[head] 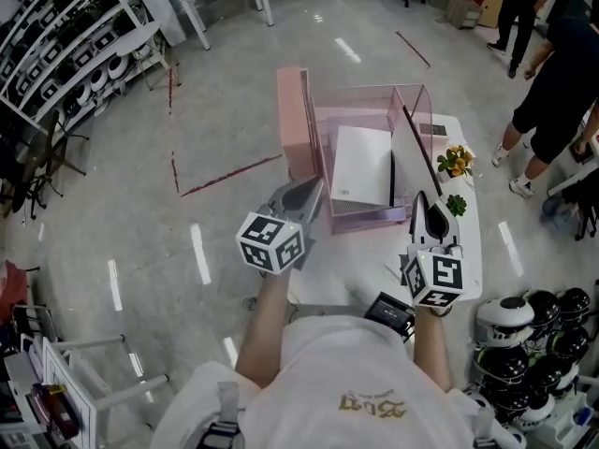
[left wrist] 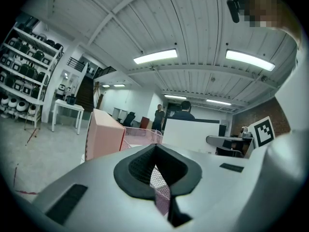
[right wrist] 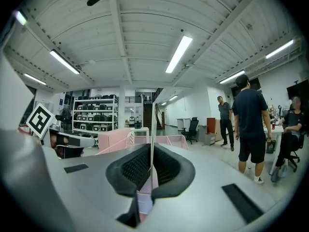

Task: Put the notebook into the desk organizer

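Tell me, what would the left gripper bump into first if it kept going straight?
Probably the pink mesh desk organizer: its wire wall shows right between the left gripper's jaws, beside the solid pink end panel. How near it is I cannot tell.

Long ceiling strip lights (left wrist: 155, 56) give me bright, even light, and shadows stay faint. They glare as white streaks on the glossy floor (head: 200, 251). Both claw views bend hard and darken at the rims. My left claw (left wrist: 155, 170) and right claw (right wrist: 151, 170) look soft, too close for focus.
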